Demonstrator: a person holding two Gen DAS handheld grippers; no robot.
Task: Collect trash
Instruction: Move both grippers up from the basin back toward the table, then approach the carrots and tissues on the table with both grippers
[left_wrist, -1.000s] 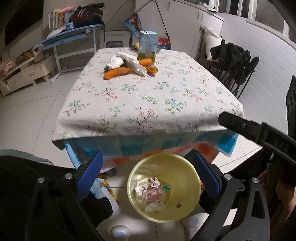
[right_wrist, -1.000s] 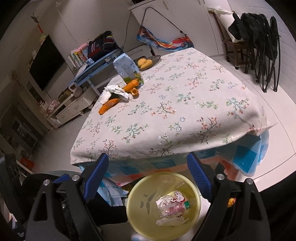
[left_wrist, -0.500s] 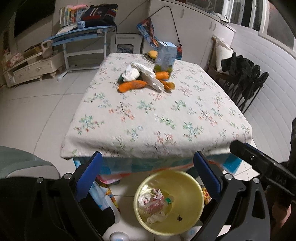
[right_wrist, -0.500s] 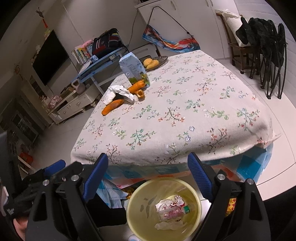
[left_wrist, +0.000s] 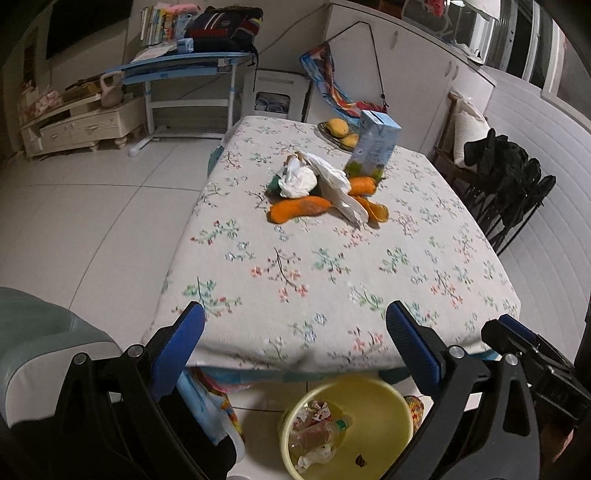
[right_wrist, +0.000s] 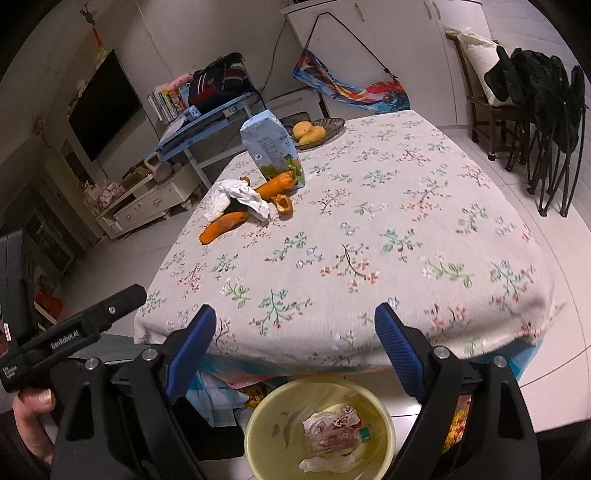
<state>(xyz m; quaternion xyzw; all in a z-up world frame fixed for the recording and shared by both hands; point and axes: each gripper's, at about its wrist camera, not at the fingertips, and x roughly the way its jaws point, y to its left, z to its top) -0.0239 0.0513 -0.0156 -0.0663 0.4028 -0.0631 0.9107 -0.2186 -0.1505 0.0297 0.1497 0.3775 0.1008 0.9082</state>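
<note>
**Both grippers lifted from the bin toward the counter**

Since a second ago both views have climbed: the yellow bin, then central between the fingers, now sits low at the frame's bottom edge, and the counter fills most of each picture.

Largest is the counter (left_wrist: 332, 266), draped in a floral cloth. At its far end lies a cluster of trash: a blue carton (left_wrist: 376, 144) standing upright, a crumpled white wrapper (left_wrist: 317, 181) draped over orange peel pieces (left_wrist: 299, 208), all touching or just beside one another. Behind the carton is a dish of yellow fruit (right_wrist: 310, 133).

On the floor below the counter's near edge stands the yellow bin (right_wrist: 266, 435), holding crumpled wrappers and what looks like a squashed plastic bottle (right_wrist: 336, 439), though blur makes that uncertain.

The left gripper (left_wrist: 295, 347) hangs wide apart with nothing between its blue pads; the right gripper (right_wrist: 295, 347) is likewise spread wide and empty.
</note>
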